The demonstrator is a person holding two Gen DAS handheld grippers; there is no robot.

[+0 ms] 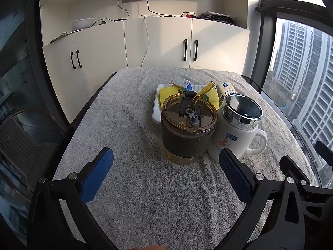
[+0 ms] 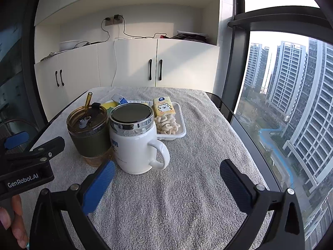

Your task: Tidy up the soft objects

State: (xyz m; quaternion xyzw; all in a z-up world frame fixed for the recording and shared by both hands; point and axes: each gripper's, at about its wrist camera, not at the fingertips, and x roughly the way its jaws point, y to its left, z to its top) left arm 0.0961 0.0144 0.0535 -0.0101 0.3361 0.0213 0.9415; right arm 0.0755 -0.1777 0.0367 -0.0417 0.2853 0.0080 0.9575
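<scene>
A white tray (image 2: 181,125) at the far middle of the towel-covered table holds yellow sponges (image 1: 167,92), a small blue-and-white carton (image 1: 182,82), a yellow tissue pack (image 2: 163,106) and a pale knotted soft piece (image 2: 167,125). In front of it stand an amber glass tumbler with straw (image 1: 187,129) and a white lidded mug (image 2: 133,141). My left gripper (image 1: 166,162) is open and empty, just short of the tumbler. My right gripper (image 2: 167,173) is open and empty, just short of the mug. The left gripper also shows at the left edge of the right wrist view (image 2: 27,158).
A grey towel (image 1: 145,187) covers the table. White cabinets (image 1: 100,50) with a shelf of cables and a bowl stand behind it. A full-height window (image 2: 291,104) runs along the right side. A chair (image 1: 20,135) sits at the left.
</scene>
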